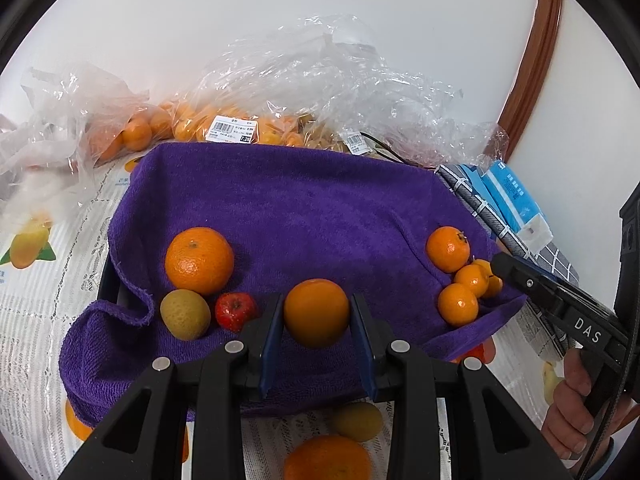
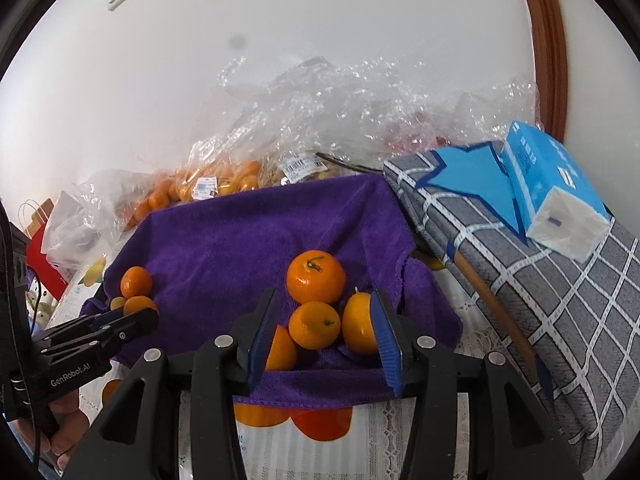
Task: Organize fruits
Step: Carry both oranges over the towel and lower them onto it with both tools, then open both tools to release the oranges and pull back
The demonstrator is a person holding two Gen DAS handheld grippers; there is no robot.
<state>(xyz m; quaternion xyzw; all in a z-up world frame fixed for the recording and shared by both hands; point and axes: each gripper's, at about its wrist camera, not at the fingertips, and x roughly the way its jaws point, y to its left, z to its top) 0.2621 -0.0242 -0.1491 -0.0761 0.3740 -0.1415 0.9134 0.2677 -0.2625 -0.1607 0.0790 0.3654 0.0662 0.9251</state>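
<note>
My left gripper (image 1: 317,312) is shut on an orange (image 1: 317,313) and holds it just above the purple towel (image 1: 296,208). On the towel's left lie a large orange (image 1: 199,261), a yellow-green pear (image 1: 185,314) and a small red apple (image 1: 235,311). On its right sits a cluster of small mandarins (image 1: 458,276). My right gripper (image 2: 324,320) is open over that cluster (image 2: 316,278), with a mandarin (image 2: 314,325) between its fingers, untouched. The left gripper also shows in the right wrist view (image 2: 120,326).
Clear plastic bags of oranges (image 1: 224,124) lie behind the towel against the wall. A checked grey cushion (image 2: 540,280) with a blue tissue pack (image 2: 556,188) stands on the right. The tablecloth (image 1: 36,312) has printed fruit pictures. A brown door frame (image 2: 548,40) is at far right.
</note>
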